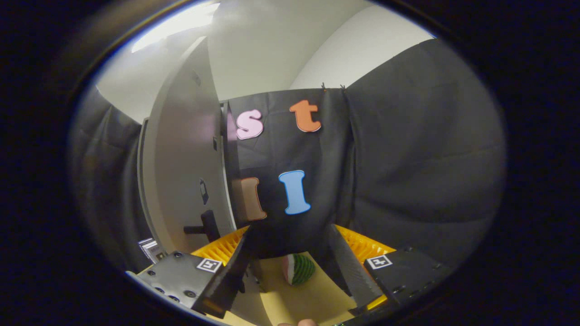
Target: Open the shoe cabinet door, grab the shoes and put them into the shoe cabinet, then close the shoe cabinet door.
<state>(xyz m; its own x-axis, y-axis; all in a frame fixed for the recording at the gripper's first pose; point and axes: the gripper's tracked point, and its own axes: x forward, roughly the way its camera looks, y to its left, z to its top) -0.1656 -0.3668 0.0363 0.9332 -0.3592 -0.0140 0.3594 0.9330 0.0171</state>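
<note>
Spread wide and gripping nothing, the claw (290,276) points out over a pale yellow floor (312,299). Between its fingers, just ahead, lies a green-striped, pink-sided shoe (298,269); it looks soft and light, so pinching its upper rim or heel edge seems safest. Beyond the left finger, the shoe cabinet door (186,181) stands swung open, a dark handle (206,226) low on it. What the cabinet holds cannot be told from here.
</note>
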